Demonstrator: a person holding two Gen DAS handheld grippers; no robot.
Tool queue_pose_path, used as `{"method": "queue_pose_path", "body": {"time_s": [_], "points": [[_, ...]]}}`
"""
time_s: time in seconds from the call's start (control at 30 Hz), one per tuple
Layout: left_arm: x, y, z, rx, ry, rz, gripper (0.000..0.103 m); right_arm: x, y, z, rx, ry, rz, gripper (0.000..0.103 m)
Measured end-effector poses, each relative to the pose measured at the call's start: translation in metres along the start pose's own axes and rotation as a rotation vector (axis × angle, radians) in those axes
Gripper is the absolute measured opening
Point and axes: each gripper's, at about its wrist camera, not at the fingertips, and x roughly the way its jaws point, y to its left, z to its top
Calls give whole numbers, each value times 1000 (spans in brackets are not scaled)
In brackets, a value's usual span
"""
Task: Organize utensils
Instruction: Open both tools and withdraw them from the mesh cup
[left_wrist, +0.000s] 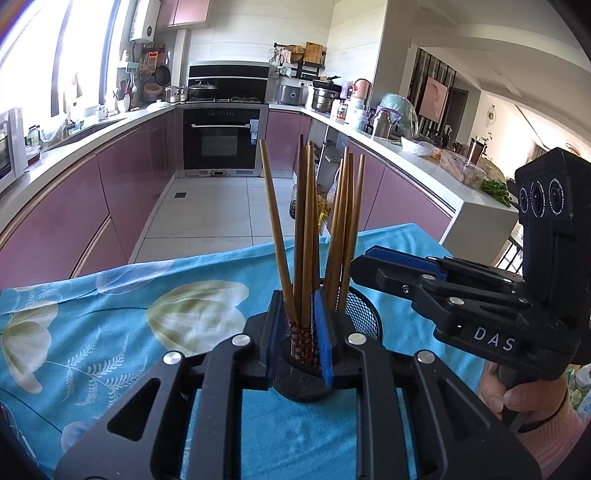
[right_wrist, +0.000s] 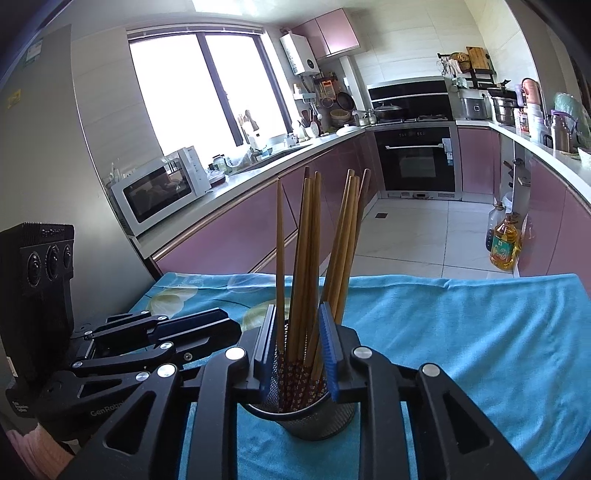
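A black mesh cup (right_wrist: 299, 413) full of wooden chopsticks (right_wrist: 306, 266) is stood on a blue flowered cloth (right_wrist: 461, 332). In the right wrist view, the left gripper (right_wrist: 207, 325) is seen at nine o'clock of the cup, tilted downward. The right gripper (right_wrist: 301, 354) is angled down over the cup, its blue pads set slightly apart around several chopsticks; whether these are pressed cannot be told. In the left wrist view, the left gripper (left_wrist: 301, 332) likewise straddles chopsticks loosely, and a hand (left_wrist: 517, 391) in a pink sleeve is seen at four o'clock.
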Motion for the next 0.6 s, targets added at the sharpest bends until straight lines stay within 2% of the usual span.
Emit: {"method": "queue_pose_path", "body": {"time_s": [0.1,0.27,0.33,0.4,0.43,0.47,0.5,0.6], "points": [[-12,4,-6,-13,-36,17,35,-9,5,-4,-23,-20,-20,40],[-37,12,-20,-39,-106,67,56,-28,13,-14,-63,-63,-64,59],[-48,13,-28,-39,-137,95,70,-35,17,-20,-83,-82,-94,68],[-58,13,-36,-39,-168,119,79,-41,21,-28,-106,-104,-124,80],[-63,14,-41,-41,-183,129,90,-44,23,-33,-117,-119,-135,88],[-69,15,-46,-47,-201,139,96,-46,26,-37,-130,-131,-151,91],[-75,16,-52,-55,-229,153,98,-49,29,-42,-144,-147,-171,97],[-92,19,-65,-64,-269,170,98,-57,35,-55,-171,-185,-200,97]]}}
